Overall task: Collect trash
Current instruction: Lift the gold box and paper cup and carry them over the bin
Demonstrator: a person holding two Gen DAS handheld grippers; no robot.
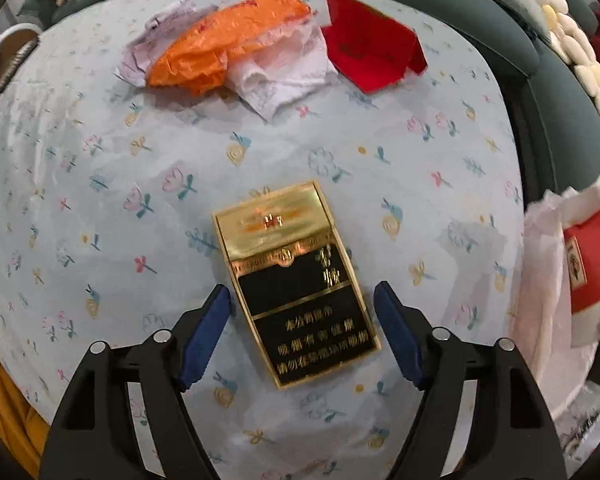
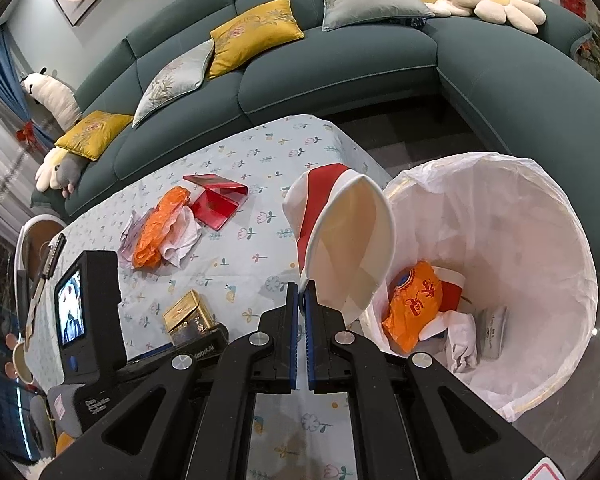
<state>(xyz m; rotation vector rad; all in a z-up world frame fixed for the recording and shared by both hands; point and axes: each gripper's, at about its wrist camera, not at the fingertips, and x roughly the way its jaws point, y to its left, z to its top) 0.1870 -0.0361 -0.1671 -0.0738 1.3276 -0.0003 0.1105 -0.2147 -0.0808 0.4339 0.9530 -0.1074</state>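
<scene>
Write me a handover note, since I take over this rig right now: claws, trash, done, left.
Left claw: open, straddling the gold cigarette box on the table.
Right claw: shut on a squashed paper cup beside the lined bin.
Done: an orange wrapper and paper lie in the bin.
Left: drop the cup, grab the box, then the orange bag, tissues and red carton.
</scene>
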